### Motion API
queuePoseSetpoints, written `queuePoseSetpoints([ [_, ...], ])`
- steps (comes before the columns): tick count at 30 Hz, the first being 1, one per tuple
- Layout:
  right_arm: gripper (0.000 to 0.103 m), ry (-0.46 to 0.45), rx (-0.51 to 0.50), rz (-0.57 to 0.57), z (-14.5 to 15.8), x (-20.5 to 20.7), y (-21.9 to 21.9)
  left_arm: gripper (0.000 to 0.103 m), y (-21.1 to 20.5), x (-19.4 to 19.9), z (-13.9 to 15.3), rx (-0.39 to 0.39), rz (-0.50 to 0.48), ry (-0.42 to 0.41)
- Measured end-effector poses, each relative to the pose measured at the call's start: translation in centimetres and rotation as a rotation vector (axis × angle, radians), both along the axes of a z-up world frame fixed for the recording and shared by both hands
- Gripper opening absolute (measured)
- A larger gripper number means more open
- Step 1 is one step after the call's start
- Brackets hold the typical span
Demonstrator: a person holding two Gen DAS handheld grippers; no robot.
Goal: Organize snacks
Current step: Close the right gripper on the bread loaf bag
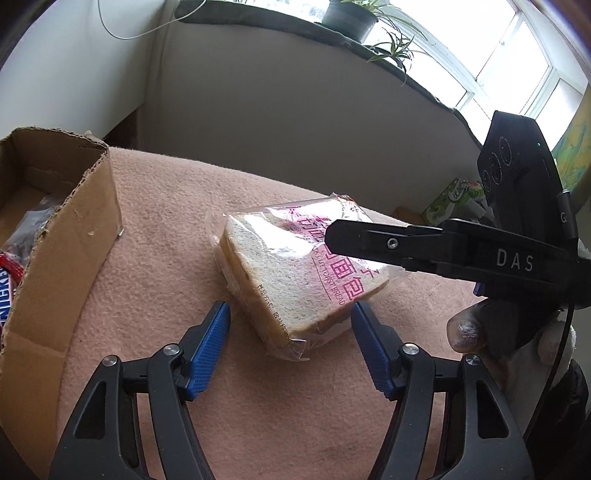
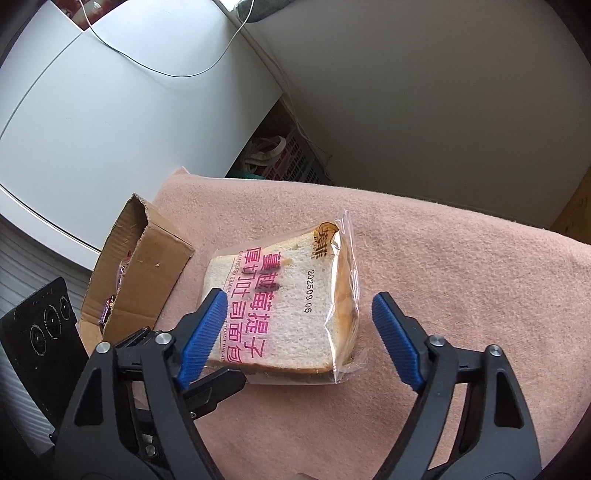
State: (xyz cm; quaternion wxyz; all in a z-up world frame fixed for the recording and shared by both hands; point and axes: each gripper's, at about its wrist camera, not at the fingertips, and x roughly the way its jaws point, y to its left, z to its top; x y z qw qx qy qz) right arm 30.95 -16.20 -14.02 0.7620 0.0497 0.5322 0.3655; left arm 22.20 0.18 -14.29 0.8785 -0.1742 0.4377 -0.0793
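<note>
Left wrist view shows a packaged toast bread lying on a pink felt-like cloth, sealed in clear plastic printed with pink characters and the words "cut toast bread". Its near corner sits between the blue pads of the left gripper; the right-hand pad appears to touch or nearly touch the wrapper edge, while the left-hand pad stands clear of it, so the jaws are spread and nothing is clamped. One black finger of the right gripper reaches in from the right, over the top of the pack. A fingertip of the person's hand shows beneath that tool.

From the right wrist view, the same bread pack lies between the wide-set pads of the right gripper. The left-hand pad overlaps the pack's edge, though contact cannot be told; the right-hand pad is apart from it. This gripper, too, holds nothing.

Left of the bread stands an open cardboard box with torn flaps, resting on the cloth; a Snickers bar lies inside it. Potted plants line the windowsill behind.
</note>
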Motion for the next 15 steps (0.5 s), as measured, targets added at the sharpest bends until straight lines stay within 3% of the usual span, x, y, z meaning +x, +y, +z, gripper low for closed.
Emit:
queuePoseSetpoints([
  [1,0.071,0.009,-0.002,0.003,-0.2,0.0,0.1,0.06,0.0,0.1,0.0,-0.001,-0.005,0.002],
  [8,0.059,0.003,-0.009,-0.009,-0.2,-0.5,-0.3,0.055,-0.9,0.5,0.5,0.015,-0.021,-0.012],
  [15,0.058,-0.009,-0.001,-0.015,0.8,-1.5,-1.0,0.055,-1.4,-0.3,1.6,0.03,-0.019,-0.038],
])
